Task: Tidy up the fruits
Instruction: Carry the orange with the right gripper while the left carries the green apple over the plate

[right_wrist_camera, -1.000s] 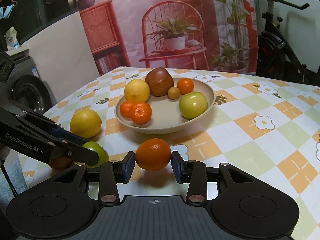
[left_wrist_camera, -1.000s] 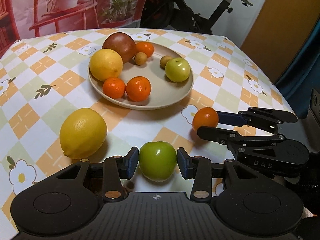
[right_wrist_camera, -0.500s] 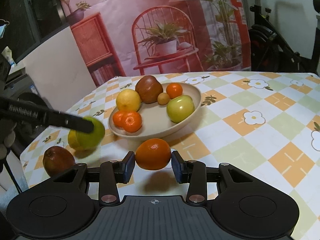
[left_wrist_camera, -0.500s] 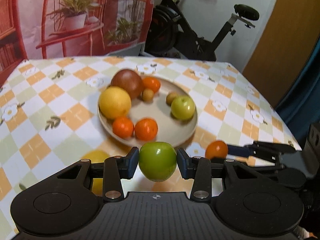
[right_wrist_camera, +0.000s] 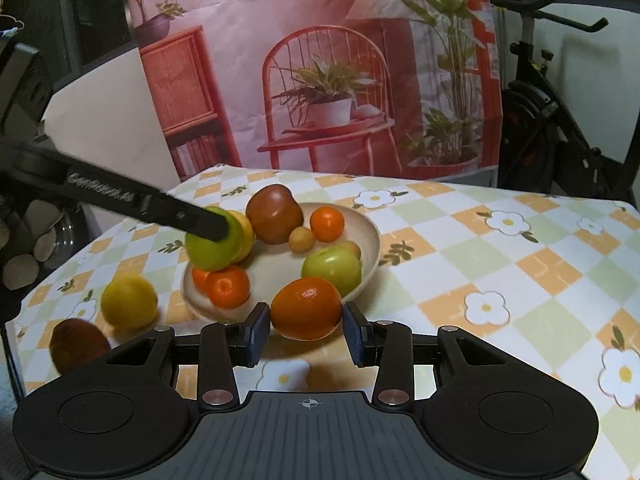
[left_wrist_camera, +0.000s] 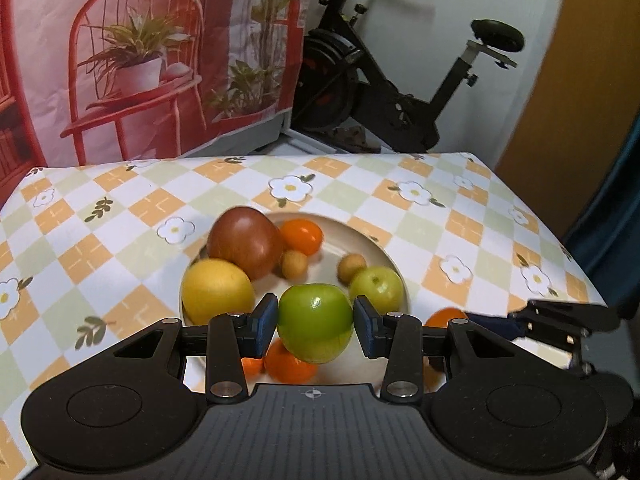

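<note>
My left gripper [left_wrist_camera: 315, 326] is shut on a green apple [left_wrist_camera: 315, 322] and holds it in the air above the near part of the beige plate [left_wrist_camera: 374, 236]. The apple also shows in the right wrist view [right_wrist_camera: 210, 246], over the plate's left side. My right gripper [right_wrist_camera: 306, 330] is shut on an orange [right_wrist_camera: 306, 314], lifted just in front of the plate [right_wrist_camera: 370, 246]. The plate holds a brown fruit [right_wrist_camera: 274, 220], a yellow fruit [left_wrist_camera: 218, 291], a second green apple [right_wrist_camera: 331, 268], mandarins and small round fruits.
A lemon [right_wrist_camera: 129, 300] and a dark red-brown fruit [right_wrist_camera: 79, 344] lie on the checked tablecloth [right_wrist_camera: 500, 264] left of the plate. An exercise bike [left_wrist_camera: 400, 92] and a printed backdrop [left_wrist_camera: 140, 60] stand behind the table.
Both grippers lifted their fruit off the table. The left carried the green apple up and forward over the plate; the right raised the orange toward the plate's front rim.
</note>
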The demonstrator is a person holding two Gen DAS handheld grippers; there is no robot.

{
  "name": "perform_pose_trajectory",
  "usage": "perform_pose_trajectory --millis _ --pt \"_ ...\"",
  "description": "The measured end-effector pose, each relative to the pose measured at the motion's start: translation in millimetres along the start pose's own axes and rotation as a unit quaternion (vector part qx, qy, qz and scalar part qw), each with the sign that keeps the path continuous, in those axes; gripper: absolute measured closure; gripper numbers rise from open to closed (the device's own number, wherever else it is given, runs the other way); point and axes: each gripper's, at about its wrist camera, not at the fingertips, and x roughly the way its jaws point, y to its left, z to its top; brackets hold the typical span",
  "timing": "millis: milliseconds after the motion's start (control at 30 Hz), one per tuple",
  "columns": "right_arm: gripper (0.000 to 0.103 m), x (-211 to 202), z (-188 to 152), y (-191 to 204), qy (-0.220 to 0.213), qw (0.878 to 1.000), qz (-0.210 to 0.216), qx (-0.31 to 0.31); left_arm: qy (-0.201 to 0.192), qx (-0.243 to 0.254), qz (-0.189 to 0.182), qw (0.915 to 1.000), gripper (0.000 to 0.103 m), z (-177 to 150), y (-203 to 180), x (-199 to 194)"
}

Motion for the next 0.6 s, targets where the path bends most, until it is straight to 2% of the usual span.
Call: perform_pose_trajectory --millis 233,600 --pt "0.067 33.1 4.1 21.4 0.016 0.999 0.012 -0.034 0.024 0.002 0.012 0.9996 0.059 14.3 12.1 27.4" --pt "0.067 60.4 6.7 32.9 0.029 0.998 0.022 -0.049 0.037 0.006 0.011 0.9992 0.059 17.1 15.8 43.1"
